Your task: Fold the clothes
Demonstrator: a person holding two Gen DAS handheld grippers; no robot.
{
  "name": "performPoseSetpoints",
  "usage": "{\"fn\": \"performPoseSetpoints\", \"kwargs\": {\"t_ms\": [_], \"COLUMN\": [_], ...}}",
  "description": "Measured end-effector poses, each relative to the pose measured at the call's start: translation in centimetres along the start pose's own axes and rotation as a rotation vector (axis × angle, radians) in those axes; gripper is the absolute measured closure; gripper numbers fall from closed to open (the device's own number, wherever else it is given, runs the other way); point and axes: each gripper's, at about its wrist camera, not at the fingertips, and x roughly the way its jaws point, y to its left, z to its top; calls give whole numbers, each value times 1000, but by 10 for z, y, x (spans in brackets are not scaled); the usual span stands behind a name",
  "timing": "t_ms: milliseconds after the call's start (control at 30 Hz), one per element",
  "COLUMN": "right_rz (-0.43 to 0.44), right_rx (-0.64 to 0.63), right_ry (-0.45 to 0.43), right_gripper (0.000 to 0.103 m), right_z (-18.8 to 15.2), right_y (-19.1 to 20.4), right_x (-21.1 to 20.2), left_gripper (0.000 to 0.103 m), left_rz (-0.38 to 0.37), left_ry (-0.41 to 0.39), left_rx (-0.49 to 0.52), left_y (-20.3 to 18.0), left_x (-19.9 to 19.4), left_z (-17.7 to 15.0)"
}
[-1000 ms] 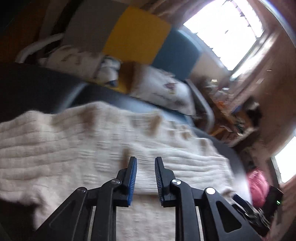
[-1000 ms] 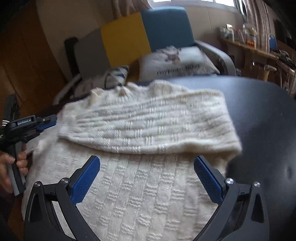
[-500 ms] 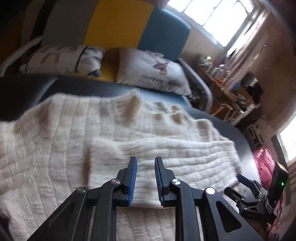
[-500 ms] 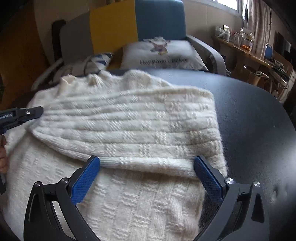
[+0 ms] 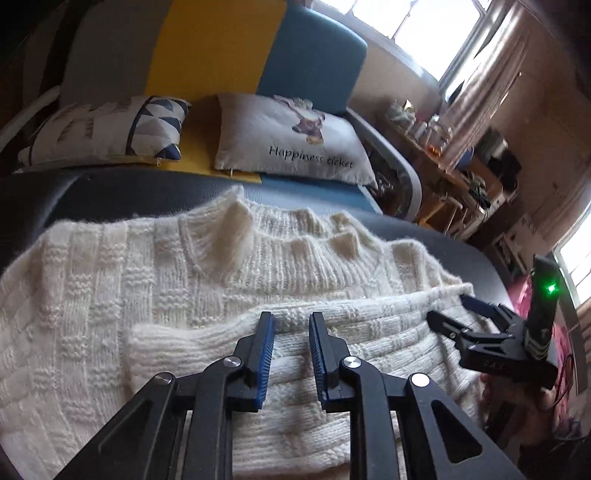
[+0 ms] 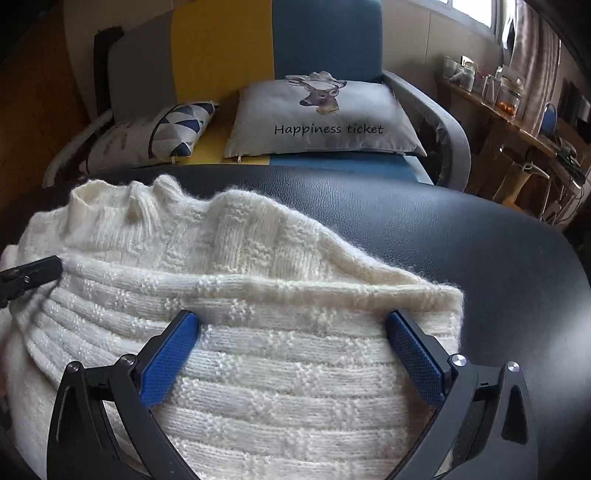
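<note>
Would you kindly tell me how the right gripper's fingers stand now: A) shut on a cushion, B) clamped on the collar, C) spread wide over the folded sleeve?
C: the right gripper has its blue fingers far apart over the sweater's folded sleeve, gripping nothing.

I am working in a home living room. A sofa [image 6: 221, 55] with grey, yellow and blue panels stands behind the black padded table [image 6: 443, 229]. Two throw cushions lie on its seat: a deer cushion [image 6: 325, 122] printed "Happiness ticket" and a triangle-patterned cushion [image 6: 162, 136]. A wooden side shelf [image 6: 517, 114] carries jars beside curtains [image 5: 480, 85] at a bright window [image 5: 424, 22]
</note>
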Motion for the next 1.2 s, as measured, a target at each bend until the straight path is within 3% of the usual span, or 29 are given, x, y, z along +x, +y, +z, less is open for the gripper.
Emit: {"fn": "performPoseSetpoints", "kwargs": {"t_ms": [133,233,300,333,367,533,700,767,833,967,1200], "right_rz": [39,120,197,194,136,62,237,329,421,606,690], "right_rx": [15,8,13,13,2,-143,-123,-149,-174,-226,-240], "right_ry": [-27,-51,-18,12,53,65,-28,-6,17,63,123], "right_gripper": [0,0,0,0,0,0,0,0,0,0,0], "right_z": [-6,-22,-39,-45,-54,-64,-22,-5,13,47,62], "right_y": [2,4,6,5,5,21,30,38,46,62,65], "right_x": [-21,-50,-59,-57,-51,-52,-72,-62,-52,-31,-3], "left_gripper": [83,83,83,83,83,83,78,77,75,75,70], "left_rz": [-48,-31,-34,-38,-42,-63,-85,-90,-68,27,1], "left_ry": [-37,-26,-28,-30,-33,-45,-58,-58,-7,65,142], "left_rx": [52,93,117,127,138,191,244,282,414,554,563], "left_y": [-6,-7,-5,-4,-3,3,9,10,6,13,33], "left_x": [-23,-32,-35,-36,-36,-40,-44,-44,-30,0,32], "left_z": [-8,-20,-17,-14,-10,9,28,36,47,62,75]}}
